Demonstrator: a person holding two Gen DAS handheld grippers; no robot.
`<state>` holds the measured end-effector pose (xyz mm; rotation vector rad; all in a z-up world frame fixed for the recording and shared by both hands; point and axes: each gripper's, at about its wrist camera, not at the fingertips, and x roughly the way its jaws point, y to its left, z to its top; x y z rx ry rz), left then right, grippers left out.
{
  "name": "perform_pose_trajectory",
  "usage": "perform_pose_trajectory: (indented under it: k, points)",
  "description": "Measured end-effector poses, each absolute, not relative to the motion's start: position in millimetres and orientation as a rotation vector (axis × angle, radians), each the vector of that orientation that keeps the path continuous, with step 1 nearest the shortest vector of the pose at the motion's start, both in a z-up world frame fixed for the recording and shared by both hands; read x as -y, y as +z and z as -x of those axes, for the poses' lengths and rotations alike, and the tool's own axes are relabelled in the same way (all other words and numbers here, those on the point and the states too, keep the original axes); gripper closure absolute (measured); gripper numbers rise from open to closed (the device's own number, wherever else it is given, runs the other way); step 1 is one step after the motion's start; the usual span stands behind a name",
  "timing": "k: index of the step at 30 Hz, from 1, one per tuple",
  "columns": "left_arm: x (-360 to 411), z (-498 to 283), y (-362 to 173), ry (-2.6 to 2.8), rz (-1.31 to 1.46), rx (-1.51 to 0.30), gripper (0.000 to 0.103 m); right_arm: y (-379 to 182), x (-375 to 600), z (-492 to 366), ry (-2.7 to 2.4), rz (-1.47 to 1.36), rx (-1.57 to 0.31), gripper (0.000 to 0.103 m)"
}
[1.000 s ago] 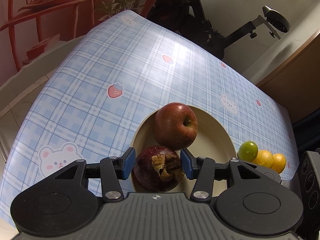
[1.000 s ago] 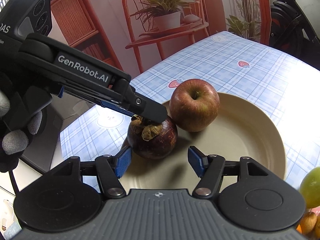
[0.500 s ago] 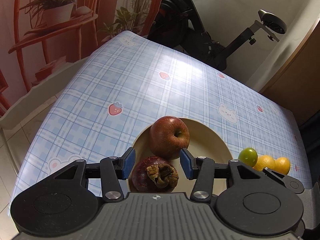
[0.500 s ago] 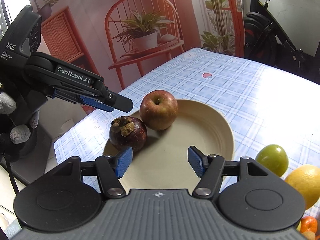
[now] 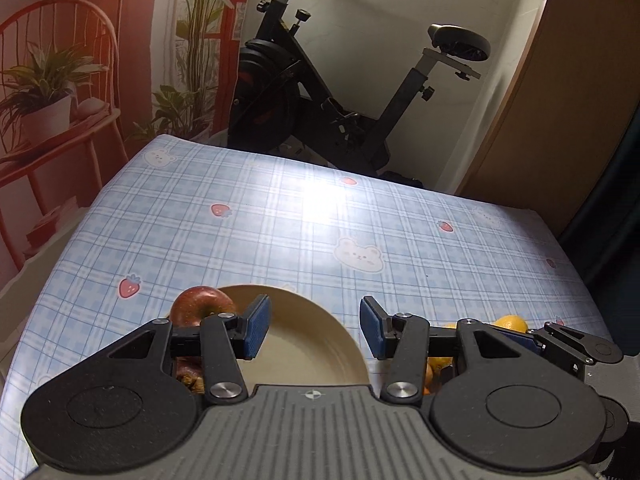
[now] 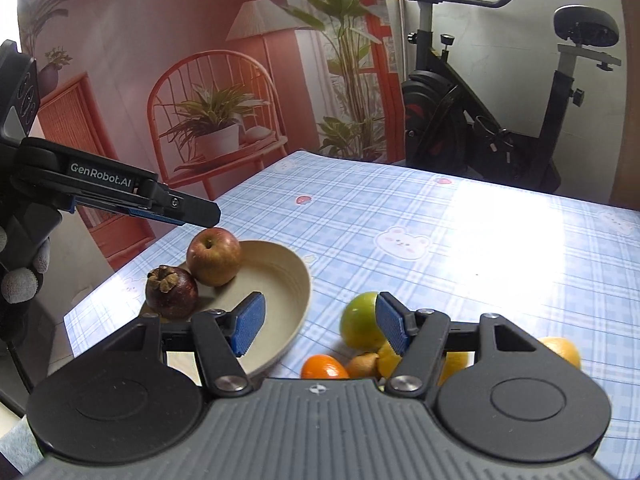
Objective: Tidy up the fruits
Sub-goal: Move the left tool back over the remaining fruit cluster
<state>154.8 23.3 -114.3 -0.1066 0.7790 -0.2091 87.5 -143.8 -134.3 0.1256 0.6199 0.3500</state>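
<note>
Two hand-held grippers concern you, both spread wide and empty. Low in the right wrist frame, your right hand-held gripper (image 6: pixel 318 326) hovers over the loose pile on the worktop (image 6: pixel 460 240): a green citrus (image 6: pixel 358 322) touching its right pad, a small orange (image 6: pixel 324 367) and yellow fruits just below. Straddle the green citrus squarely and close gently, since round fruit probably rolls. Further back at centre left, the plate (image 6: pixel 298 276) holds the mangosteen (image 6: pixel 171 294) and the apple (image 6: pixel 214 256); set new fruit in its bare side. Your left hand-held gripper (image 5: pixel 314 330) hangs above that plate, clear of the fruit.
</note>
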Motion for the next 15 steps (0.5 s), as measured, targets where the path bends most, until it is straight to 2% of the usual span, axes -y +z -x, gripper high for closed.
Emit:
perform_pose_trajectory:
  k: [15]
  points:
    - [35.6,-143.9,-128.7,-0.270,0.162,-0.730,0.051,-145.7,235.4,-51.6,0.179,-0.154,-0.603,0.038]
